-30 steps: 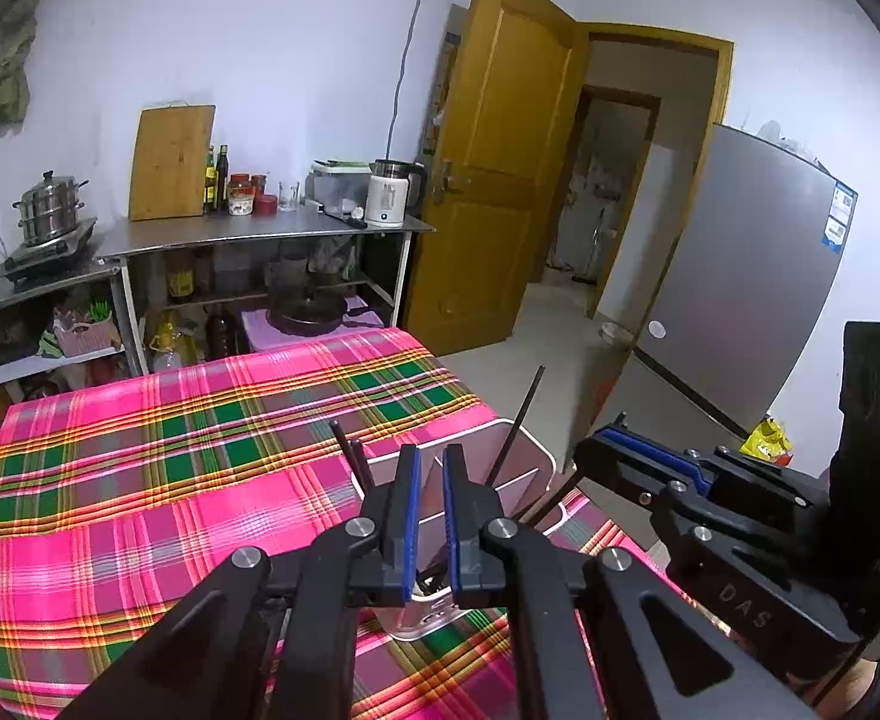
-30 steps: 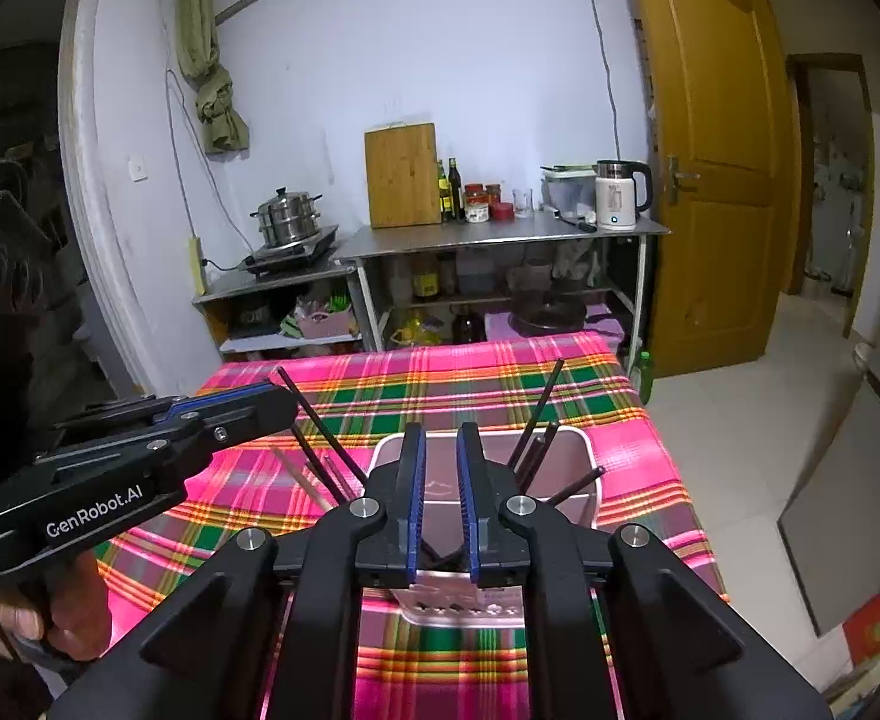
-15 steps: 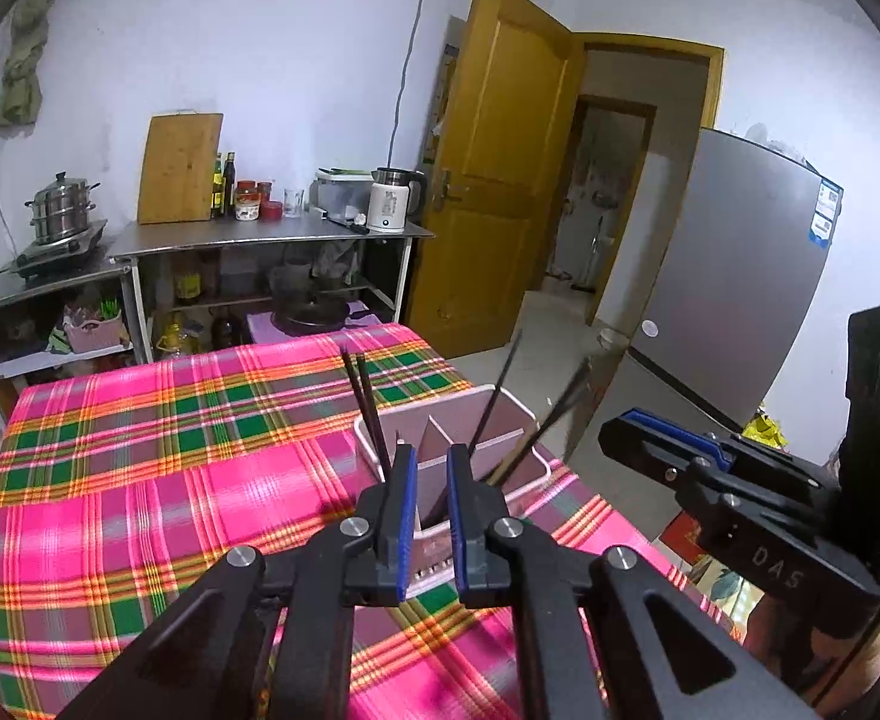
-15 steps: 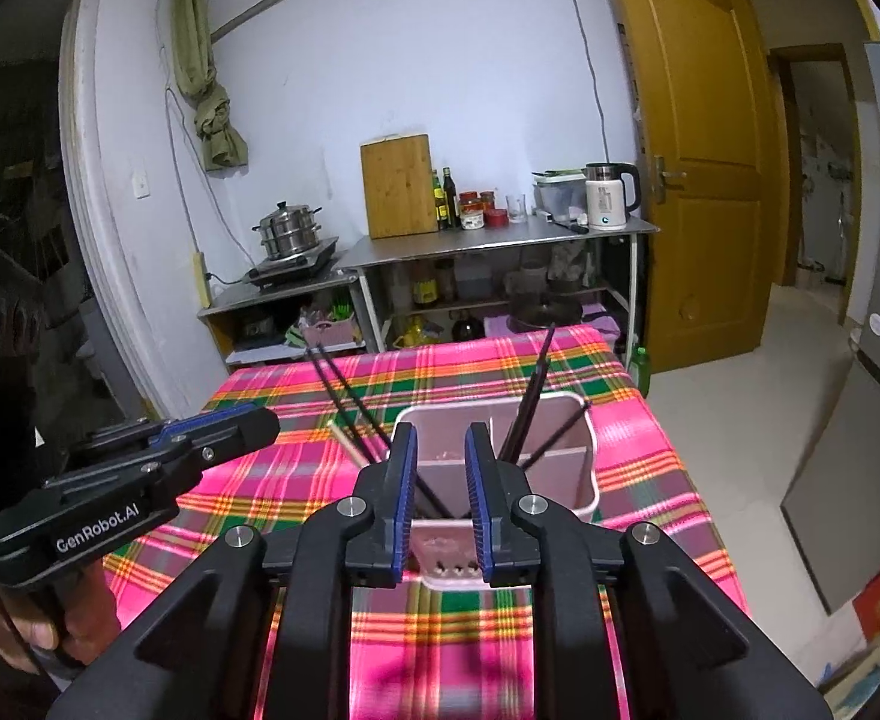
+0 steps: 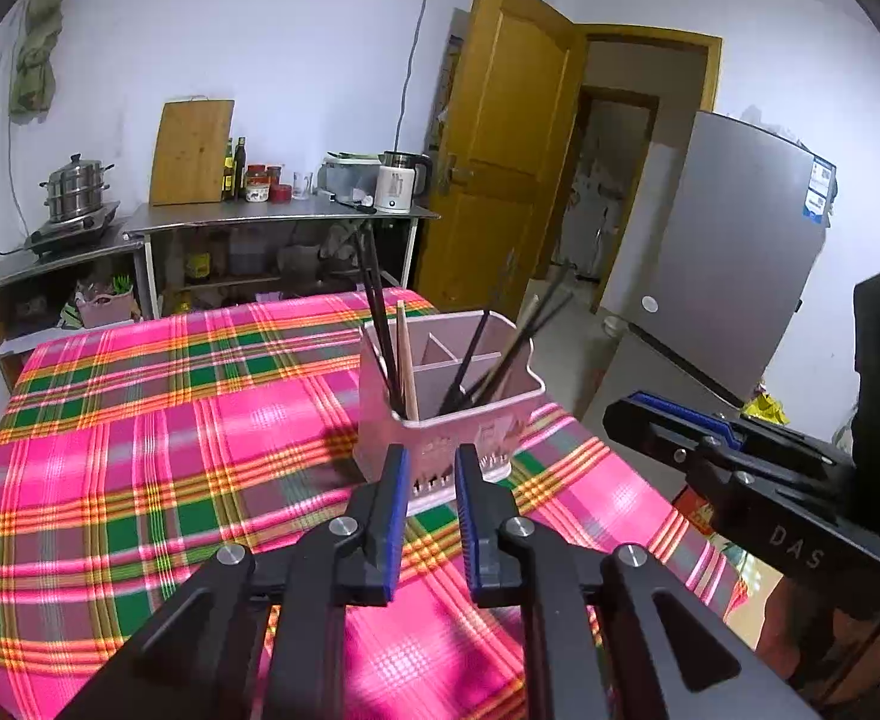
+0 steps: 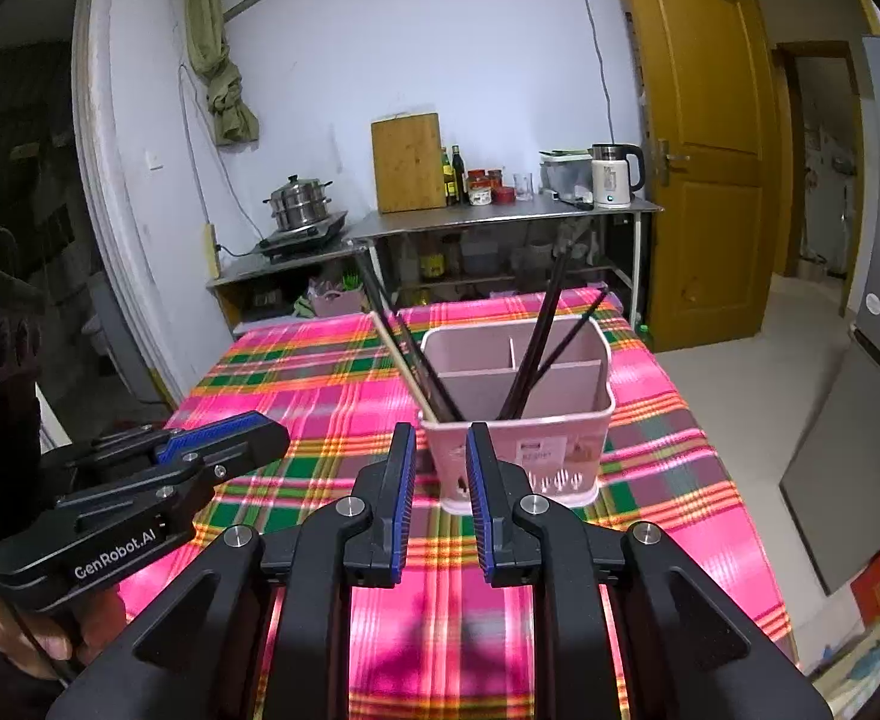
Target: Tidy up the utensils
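Observation:
A pink utensil holder (image 5: 499, 426) (image 6: 547, 438) stands on the pink plaid tablecloth (image 5: 170, 420) near the table's right edge. Dark chopsticks (image 5: 380, 324) and one wooden chopstick (image 5: 407, 360) lean in its left compartment, and more dark chopsticks (image 5: 517, 342) (image 6: 544, 330) lean in another. My left gripper (image 5: 432, 462) hangs just short of the holder, its jaws opening with nothing between them. My right gripper (image 6: 440, 438) is also a little back from the holder's front, with a narrow empty gap. Each gripper shows in the other's view: the right gripper (image 5: 679, 426) and the left gripper (image 6: 218, 438).
Behind the table stands a metal shelf (image 6: 499, 216) with a kettle (image 6: 610, 180), a cutting board (image 6: 407, 162), bottles and jars. A steamer pot (image 6: 299, 204) sits on a lower stand. A grey fridge (image 5: 739, 252) and an open wooden door (image 5: 499, 150) are on the right.
Both grippers have drawn back from the holder, which now sits farther ahead and in full view. Their jaws have parted slightly.

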{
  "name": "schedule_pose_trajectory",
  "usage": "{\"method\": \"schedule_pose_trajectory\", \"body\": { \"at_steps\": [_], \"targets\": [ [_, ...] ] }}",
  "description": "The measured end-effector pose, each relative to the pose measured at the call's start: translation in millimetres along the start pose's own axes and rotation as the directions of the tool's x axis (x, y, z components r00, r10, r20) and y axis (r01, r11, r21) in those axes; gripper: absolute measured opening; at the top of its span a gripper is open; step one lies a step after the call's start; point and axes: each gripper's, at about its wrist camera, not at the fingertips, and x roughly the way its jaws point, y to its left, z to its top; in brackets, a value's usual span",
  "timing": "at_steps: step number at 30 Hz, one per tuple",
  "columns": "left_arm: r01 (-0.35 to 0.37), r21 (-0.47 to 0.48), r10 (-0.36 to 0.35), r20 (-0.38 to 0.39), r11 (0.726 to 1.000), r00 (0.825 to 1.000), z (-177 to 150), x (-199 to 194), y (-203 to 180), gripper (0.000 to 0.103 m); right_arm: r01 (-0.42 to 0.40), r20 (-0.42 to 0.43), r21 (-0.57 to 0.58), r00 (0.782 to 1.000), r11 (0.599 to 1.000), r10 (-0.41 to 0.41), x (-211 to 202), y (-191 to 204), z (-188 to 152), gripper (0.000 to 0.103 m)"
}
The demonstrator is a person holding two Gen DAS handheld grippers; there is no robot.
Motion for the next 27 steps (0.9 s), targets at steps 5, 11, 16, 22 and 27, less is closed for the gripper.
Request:
{"method": "schedule_pose_trajectory", "body": {
  "at_steps": [5,11,16,22,27],
  "targets": [
    [-0.019,0.019,0.019,-0.009,1.000,1.000,-26,-7,-3,0.015,0.023,-0.015,0.008,1.000,1.000,-0.023,-5,3,-15,0.018],
    [-0.017,0.019,0.017,-0.009,1.000,1.000,-48,-14,-3,0.015,0.050,-0.022,0.002,0.999,0.999,-0.050,-12,7,-38,0.023],
    [-0.025,0.024,0.025,0.008,0.999,1.000,-60,-21,-3,0.015,0.069,-0.029,-0.009,0.997,0.998,-0.069,-17,12,-54,0.023],
    [-0.029,0.022,0.029,0.006,0.999,1.000,-71,-25,-2,0.015,0.080,-0.028,-0.025,0.996,0.997,-0.080,-22,18,-68,0.023],
    [-0.034,0.016,0.033,0.015,0.999,0.999,-76,-29,-1,0.015,0.078,-0.022,-0.034,0.997,0.996,-0.078,-26,23,-72,0.023]
  ]
}}
